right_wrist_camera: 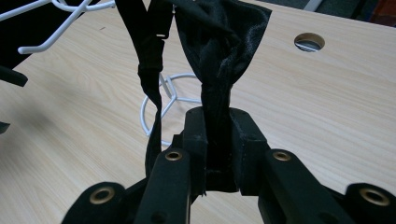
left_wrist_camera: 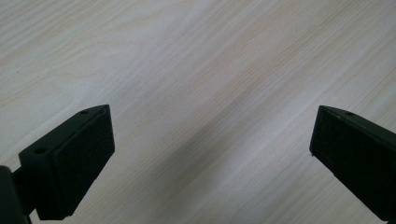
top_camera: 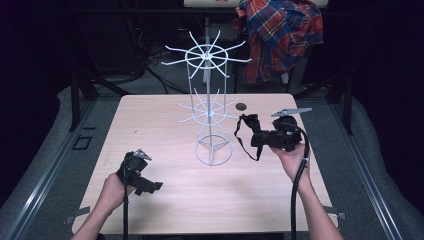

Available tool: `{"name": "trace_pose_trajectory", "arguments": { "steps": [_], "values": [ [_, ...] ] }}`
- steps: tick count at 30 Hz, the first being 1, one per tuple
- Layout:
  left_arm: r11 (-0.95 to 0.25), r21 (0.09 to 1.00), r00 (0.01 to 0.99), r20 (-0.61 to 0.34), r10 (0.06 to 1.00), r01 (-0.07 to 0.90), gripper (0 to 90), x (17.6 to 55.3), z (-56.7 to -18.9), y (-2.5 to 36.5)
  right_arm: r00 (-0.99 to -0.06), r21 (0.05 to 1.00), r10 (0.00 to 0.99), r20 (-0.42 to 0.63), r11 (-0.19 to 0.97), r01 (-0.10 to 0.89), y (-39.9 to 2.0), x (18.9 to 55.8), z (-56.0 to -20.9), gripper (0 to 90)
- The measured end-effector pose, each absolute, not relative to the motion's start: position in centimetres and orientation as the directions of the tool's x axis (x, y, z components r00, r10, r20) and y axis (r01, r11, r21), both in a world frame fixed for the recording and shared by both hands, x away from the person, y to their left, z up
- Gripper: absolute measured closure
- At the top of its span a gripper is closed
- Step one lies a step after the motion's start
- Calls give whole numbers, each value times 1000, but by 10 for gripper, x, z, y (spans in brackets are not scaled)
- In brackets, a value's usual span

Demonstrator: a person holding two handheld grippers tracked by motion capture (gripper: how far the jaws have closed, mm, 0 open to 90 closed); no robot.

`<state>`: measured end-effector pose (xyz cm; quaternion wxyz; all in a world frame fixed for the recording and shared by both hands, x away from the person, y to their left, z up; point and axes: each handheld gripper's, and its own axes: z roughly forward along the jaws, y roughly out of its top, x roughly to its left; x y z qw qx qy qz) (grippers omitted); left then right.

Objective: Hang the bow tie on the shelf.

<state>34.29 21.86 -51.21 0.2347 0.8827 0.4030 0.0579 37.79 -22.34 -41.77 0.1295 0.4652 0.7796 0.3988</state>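
In the right gripper view, the right hand-held gripper (right_wrist_camera: pixel 218 154) was clamped on a black satin bow tie (right_wrist_camera: pixel 219 51), its folded cloth pinched between the two pads and rising toward 12 o'clock, where the frame cut off its top. The tie's strap (right_wrist_camera: pixel 150 79) hung at 11 o'clock of the jaws, its lower end hidden behind the gripper's links. The high view showed the same tie (top_camera: pixel 248 125) only as a dark lump at 9 o'clock of the right hand-held gripper (top_camera: pixel 260 139), with the strap looping down toward the bench (top_camera: pixel 165 125); the grip itself was too small to make out there.

The white wire rack (top_camera: pixel 212 107) stood at bench centre in the high view, both tiers of prongs and the ring base visible. In the right gripper view only its ring base (right_wrist_camera: pixel 161 109) and a few prong ends at the upper left appeared, partly behind the strap.

The left hand-held gripper (left_wrist_camera: pixel 210 154) held its jaws wide apart over bare wood in its own view, nothing between them. In the high view it (top_camera: pixel 150 186) lay low at 8 o'clock of the rack, well apart from the tie. A small round hole (right_wrist_camera: pixel 309 42) in the bench lay at 1 o'clock. A plaid shirt (top_camera: pixel 280 35) hung beyond the bench, its upper part cut off.
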Motion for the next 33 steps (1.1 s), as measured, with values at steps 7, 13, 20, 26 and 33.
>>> {"name": "trace_pose_trajectory", "arguments": {
  "steps": [7,13,20,26,33],
  "values": [
    [-563,462,666,-87,741,686,0,343,-512,219,-520,741,827,215,208,638,-226,384,-419,780],
    [-564,462,667,-86,740,684,0,343,-512,219,-519,742,824,228,198,640,-228,383,-419,780],
    [-563,465,666,-83,741,683,0,342,-512,219,-530,751,820,218,206,627,-227,381,-416,780],
    [-563,463,668,-88,739,685,0,342,-512,219,-523,757,822,227,189,626,-233,383,-414,780],
    [-569,456,670,-86,737,684,0,343,-513,218,-520,761,817,250,167,627,-237,391,-413,780]
  ]
}}
